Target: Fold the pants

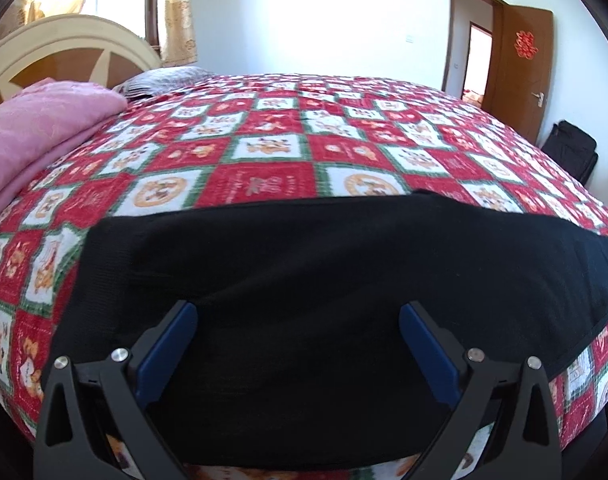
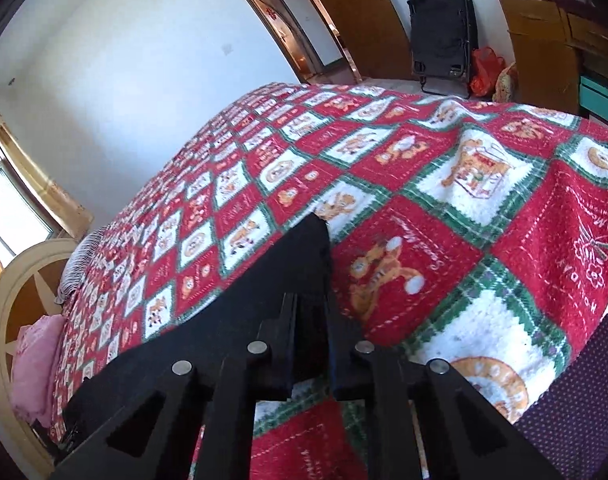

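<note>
**On the bed, pants flat, one end pinched**

Across the near edge of the bed point(image 1: 264, 152), on its red checked cover, the black pants point(image 1: 304, 264) lie flat as a long band. Their long axis runs sideways along the bed's edge, one narrow end pointing to my right. My right gripper point(image 2: 309, 316) is nearly closed, and I judge it is pinching that end. My left gripper point(image 1: 298, 316) hangs wide open over the cloth, holding nothing. No crosswise fold shows yet, so I reckon the end-to-end folding remains.
</note>
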`<move>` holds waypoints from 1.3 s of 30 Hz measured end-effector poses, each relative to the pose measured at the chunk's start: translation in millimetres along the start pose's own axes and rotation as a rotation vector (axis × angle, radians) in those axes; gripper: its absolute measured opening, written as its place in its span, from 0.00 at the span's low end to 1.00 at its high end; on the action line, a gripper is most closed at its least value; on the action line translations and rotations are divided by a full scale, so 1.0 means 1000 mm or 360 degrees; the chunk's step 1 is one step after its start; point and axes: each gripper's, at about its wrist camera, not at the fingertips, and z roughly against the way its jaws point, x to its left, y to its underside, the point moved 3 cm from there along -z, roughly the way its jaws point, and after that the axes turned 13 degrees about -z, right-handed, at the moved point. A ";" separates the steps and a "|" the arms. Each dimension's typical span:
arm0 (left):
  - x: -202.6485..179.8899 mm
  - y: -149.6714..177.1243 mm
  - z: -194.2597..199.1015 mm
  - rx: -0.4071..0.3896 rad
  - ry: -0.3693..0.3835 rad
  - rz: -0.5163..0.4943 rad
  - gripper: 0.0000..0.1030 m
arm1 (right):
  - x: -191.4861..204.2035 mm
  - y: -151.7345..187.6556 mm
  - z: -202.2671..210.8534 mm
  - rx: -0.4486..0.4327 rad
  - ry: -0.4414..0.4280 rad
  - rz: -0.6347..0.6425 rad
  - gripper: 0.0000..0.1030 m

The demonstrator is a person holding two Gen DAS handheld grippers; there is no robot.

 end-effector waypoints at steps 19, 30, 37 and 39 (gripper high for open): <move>-0.004 0.001 0.001 -0.0002 0.0012 -0.0040 1.00 | 0.141 0.051 0.034 -0.0050 -0.0310 0.0419 0.11; -0.022 -0.012 0.010 -0.0032 0.0201 -0.0060 1.00 | 0.209 0.131 -0.014 0.0228 -0.0417 0.0648 0.11; -0.058 -0.021 0.015 -0.0051 0.0406 -0.0143 0.99 | 0.226 0.197 -0.064 0.0419 -0.0384 0.0774 0.11; -0.074 -0.028 0.016 -0.0056 0.0481 -0.0189 0.99 | 0.228 0.211 -0.073 0.0460 -0.0369 0.0812 0.11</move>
